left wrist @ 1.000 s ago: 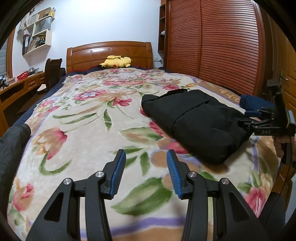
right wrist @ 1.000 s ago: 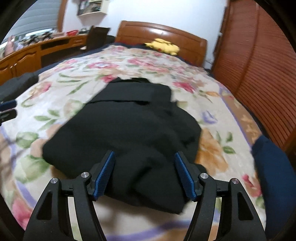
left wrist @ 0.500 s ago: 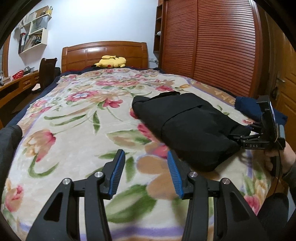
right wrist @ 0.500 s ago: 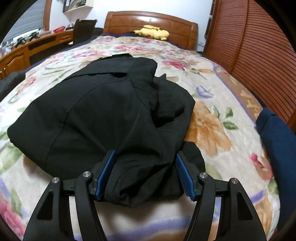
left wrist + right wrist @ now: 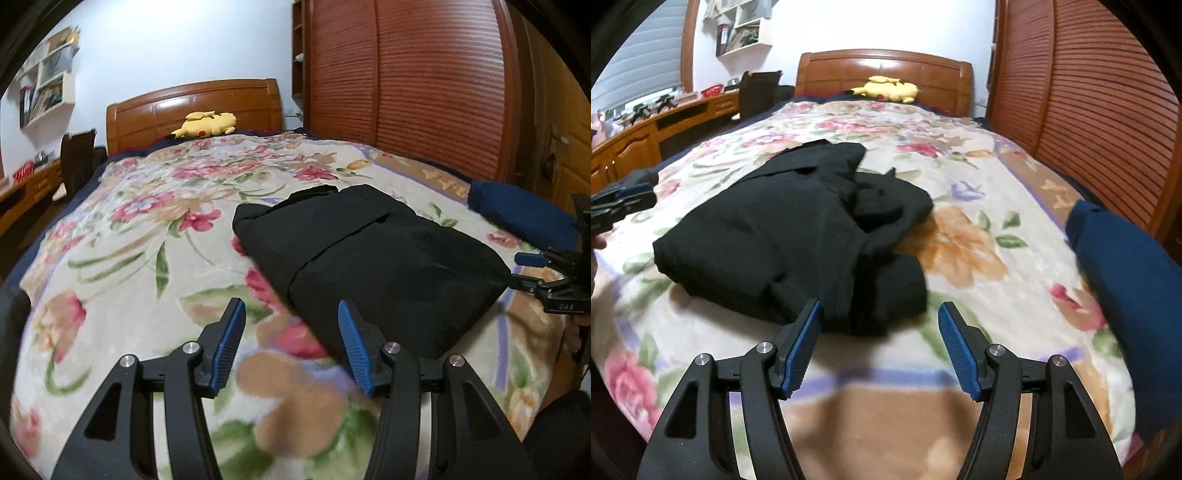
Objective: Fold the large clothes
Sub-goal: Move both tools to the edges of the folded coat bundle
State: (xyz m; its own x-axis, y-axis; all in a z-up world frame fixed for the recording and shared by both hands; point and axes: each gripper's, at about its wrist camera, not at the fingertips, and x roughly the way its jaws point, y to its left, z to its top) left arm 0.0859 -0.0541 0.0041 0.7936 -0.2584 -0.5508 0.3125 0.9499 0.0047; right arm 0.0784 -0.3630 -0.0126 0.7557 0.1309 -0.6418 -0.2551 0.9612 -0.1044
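Here we have the black garment point(image 5: 798, 236) lying folded on the bed point(image 5: 960, 258), a thick matte bundle on the flowered blanket point(image 5: 122, 236). Its long axis runs away from us toward the wooden headboard point(image 5: 886, 74). From the right tongs point(image 5: 880, 345) it lies just ahead and a little to the left, its near edge right by the left blue pad. From the left tongs point(image 5: 291, 341) it lies ahead and to the right, its near corner beside the right pad. Both tongs stand spread, with nothing between the pads. We judge the right tongs the nearer to the rumpled, loose side of the bundle, where a soft lump of cloth sticks out; the left side is a cleaner, flatter fold with one straight seam across it. The cloth looks heavy and limp, so we expect it to sag when lifted. A folded dark blue piece point(image 5: 1126, 280) sits well apart at the right edge of the bed, and a yellow plush toy point(image 5: 886, 88) rests by the headboard.
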